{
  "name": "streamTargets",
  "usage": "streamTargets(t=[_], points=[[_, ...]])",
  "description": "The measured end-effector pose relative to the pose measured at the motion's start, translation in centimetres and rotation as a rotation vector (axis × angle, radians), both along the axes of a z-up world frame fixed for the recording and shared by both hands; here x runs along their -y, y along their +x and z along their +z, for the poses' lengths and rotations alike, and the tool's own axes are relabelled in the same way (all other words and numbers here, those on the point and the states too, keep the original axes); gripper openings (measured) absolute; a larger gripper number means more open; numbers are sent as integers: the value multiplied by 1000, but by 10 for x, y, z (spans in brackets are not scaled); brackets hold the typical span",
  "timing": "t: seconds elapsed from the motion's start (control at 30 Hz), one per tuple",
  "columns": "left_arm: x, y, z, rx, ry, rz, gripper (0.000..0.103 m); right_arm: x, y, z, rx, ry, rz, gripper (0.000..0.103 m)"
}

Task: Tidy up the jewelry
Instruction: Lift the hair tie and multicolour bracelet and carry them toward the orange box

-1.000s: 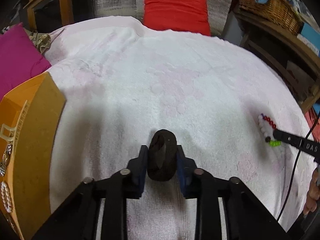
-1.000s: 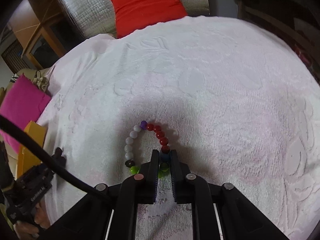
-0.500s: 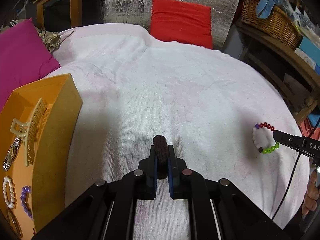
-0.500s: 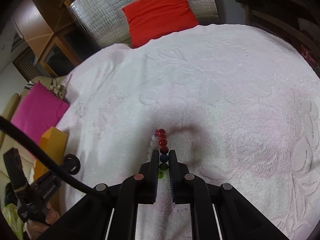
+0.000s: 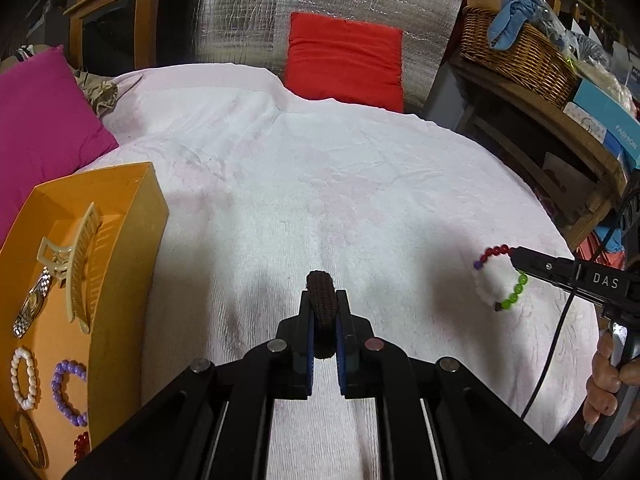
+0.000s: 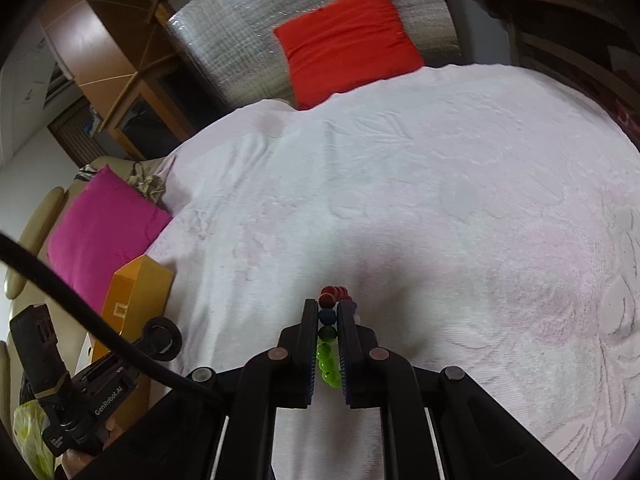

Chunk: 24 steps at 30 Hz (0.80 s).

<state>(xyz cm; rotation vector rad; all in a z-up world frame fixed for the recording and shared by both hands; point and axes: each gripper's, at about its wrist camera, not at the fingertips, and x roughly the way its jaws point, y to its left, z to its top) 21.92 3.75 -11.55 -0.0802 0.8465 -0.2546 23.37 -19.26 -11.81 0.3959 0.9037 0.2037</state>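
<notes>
The left gripper has its jaws closed on a dark brown ring-shaped band, which stands on edge between the blue pads, lifted above the white towel. The right gripper has its jaws closed on a bead bracelet with green, dark, red and white beads; the bracelet hangs from the tips, clear of the towel. Near the left gripper, on its left side, an orange box lies on the towel and holds a cream hair claw, a metal watch, a white bead bracelet and a purple bead bracelet. Farther away a magenta cushion lies at the left edge, and a red cushion leans on a silver foil panel.
</notes>
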Motion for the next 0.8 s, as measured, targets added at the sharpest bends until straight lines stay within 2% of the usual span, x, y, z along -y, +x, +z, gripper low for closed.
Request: streamTargets(t=[0.13,0.27,0.47,0.8], points=[[-3,-10,7,19,5,16,9,-12,-3,4,18,-1,19,10],[-6,-22,15,67,67,45,9,-23,-8,5,26,-9,37,11],[-14,-34,21,99,110,80,9,-40,-16,12,58,-33,63,10],[-39,-43,27,117,111,139,9,-70,-22,19,91,-43,101,11]])
